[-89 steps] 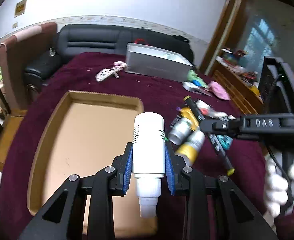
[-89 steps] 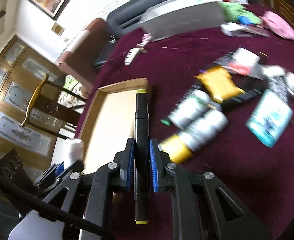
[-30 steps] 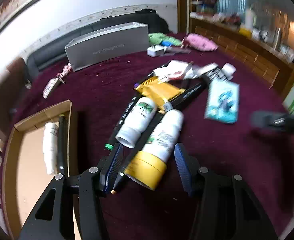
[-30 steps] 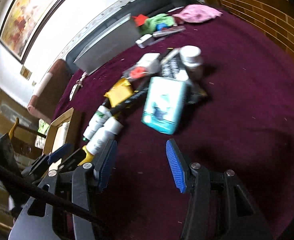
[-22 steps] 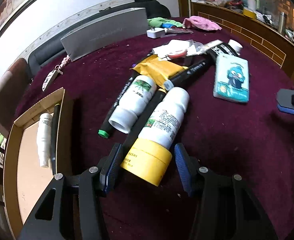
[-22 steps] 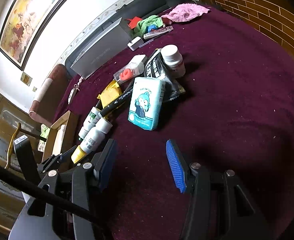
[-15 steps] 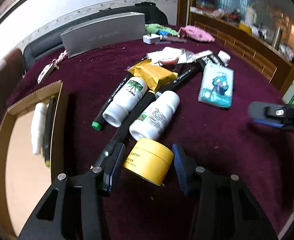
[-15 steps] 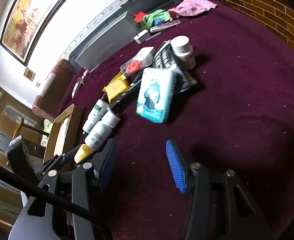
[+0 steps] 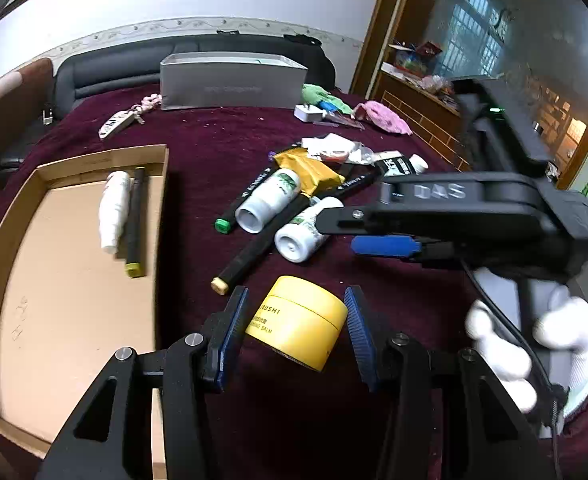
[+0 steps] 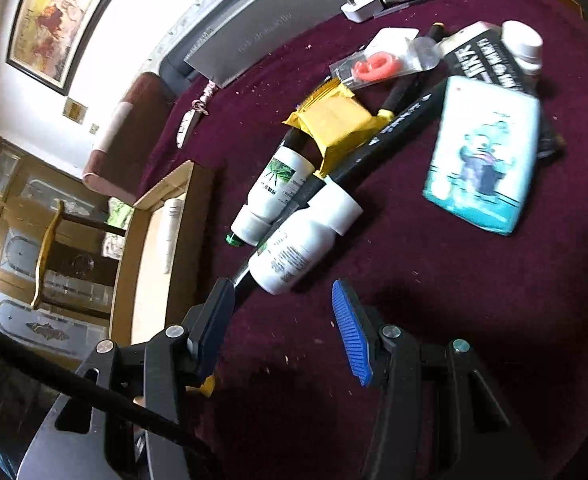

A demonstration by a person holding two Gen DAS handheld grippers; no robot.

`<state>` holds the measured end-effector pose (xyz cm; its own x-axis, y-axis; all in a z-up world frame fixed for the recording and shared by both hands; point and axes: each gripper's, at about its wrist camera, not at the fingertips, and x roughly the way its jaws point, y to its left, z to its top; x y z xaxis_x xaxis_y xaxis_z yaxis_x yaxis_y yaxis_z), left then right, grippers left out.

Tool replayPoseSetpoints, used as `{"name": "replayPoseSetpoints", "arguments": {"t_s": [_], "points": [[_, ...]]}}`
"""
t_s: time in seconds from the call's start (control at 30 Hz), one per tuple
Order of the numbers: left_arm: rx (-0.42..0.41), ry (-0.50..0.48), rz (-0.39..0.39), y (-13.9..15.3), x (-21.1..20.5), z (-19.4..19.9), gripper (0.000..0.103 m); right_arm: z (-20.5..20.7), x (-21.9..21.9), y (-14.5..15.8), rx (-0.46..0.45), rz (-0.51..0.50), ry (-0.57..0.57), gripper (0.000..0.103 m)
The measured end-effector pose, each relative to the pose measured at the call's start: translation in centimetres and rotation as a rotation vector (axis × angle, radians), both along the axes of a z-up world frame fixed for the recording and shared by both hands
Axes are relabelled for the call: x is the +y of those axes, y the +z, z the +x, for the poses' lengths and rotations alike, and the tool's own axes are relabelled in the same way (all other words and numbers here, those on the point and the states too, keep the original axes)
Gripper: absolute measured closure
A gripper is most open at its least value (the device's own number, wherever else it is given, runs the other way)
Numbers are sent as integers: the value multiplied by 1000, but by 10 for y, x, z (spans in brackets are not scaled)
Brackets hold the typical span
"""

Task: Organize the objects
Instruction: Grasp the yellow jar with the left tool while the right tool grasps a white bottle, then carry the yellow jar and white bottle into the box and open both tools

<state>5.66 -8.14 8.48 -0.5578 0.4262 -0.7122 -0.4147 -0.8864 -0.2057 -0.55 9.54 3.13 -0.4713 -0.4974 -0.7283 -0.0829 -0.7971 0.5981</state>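
Now the left claw [image 9: 296, 322] is clamping a yellow jar [image 9: 297, 322].
Its 2 blue pads are pressing the jar's sides above the maroon bench [image 9: 198, 152]; the right claw [image 10: 284, 320] is gaping empty beside white bottles [image 10: 294, 252].

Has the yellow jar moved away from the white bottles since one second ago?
Yes. The yellow jar, between the left gripper jaws, now lies apart from the nearer white bottle, which it touched before.

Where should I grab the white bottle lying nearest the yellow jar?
Take the bottle across the middle of its body, coming down from above. It lies on its side, so its round flanks face outward there. A black marker lies against one flank, so that finger probably has to slip in between them.
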Motion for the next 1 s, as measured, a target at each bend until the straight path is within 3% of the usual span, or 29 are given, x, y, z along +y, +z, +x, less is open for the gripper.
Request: {"name": "replayPoseSetpoints", "arguments": {"t_s": [0.13, 0.4, 0.47, 0.53, 0.77, 1.0], "points": [[11, 18, 5, 1, -11, 5, 61, -16, -9, -4, -39, 30, -42, 53], [35, 126, -62, 1, -28, 8, 61, -42, -36, -10, -104, 209, -88, 53], [39, 143, -76, 1, -32, 9, 61, -43, -36, -12, -104, 234, -95, 64], [41, 150, -77, 0, -35, 10, 60, -40, -35, -13, -101, 265, -79, 69], [42, 185, -74, 4, -48, 9, 60, -16, -24, -5, -95, 244, -31, 71], [61, 257, -50, 27, -93, -19, 60, -7, -39, 47, 40, 116, 69, 71]]}}
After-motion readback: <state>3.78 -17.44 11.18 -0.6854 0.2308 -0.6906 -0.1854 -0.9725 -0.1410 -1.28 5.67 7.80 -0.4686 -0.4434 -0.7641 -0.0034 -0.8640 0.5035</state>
